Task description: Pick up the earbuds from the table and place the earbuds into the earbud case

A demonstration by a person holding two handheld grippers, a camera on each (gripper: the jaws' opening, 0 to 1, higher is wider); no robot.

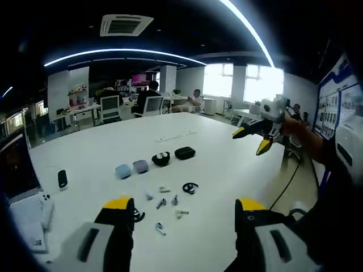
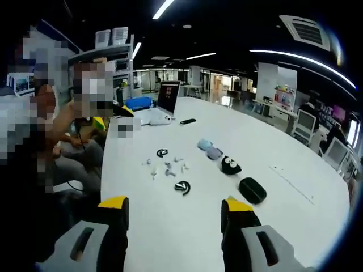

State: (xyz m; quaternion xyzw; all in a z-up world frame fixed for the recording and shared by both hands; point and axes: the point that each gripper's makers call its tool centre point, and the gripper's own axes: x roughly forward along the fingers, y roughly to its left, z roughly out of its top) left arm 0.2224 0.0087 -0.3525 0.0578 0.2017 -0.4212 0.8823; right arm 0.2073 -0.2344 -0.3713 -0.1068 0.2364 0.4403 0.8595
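Observation:
Several small white and grey earbuds (image 1: pixel 163 202) (image 2: pixel 168 166) lie scattered on the white table (image 1: pixel 227 170) (image 2: pixel 147 226). Two black ear-hook earbuds (image 1: pixel 190 187) (image 2: pixel 182 187) rest among them. Behind them is a row of cases: a light blue case (image 1: pixel 122 170) (image 2: pixel 204 144), a lavender case (image 1: pixel 140 166) (image 2: pixel 214 152), a black case with eyes (image 1: pixel 161 158) (image 2: pixel 230 165) and a black oval case (image 1: pixel 184 152) (image 2: pixel 252 190). My left gripper (image 1: pixel 184 203) is open above the near earbuds, holding nothing. My right gripper (image 2: pixel 173 204) (image 1: pixel 252 140) is open and held in the air off the table's side.
A laptop (image 2: pixel 168 97) (image 1: pixel 14 170) and a white controller (image 1: pixel 45 207) sit at one end, with a small black device (image 1: pixel 62 179) (image 2: pixel 188 121) beside them. A thin white strip (image 1: pixel 176 135) (image 2: pixel 292 184) lies farther along. The person holding the grippers stands at the table's edge (image 2: pixel 108 170).

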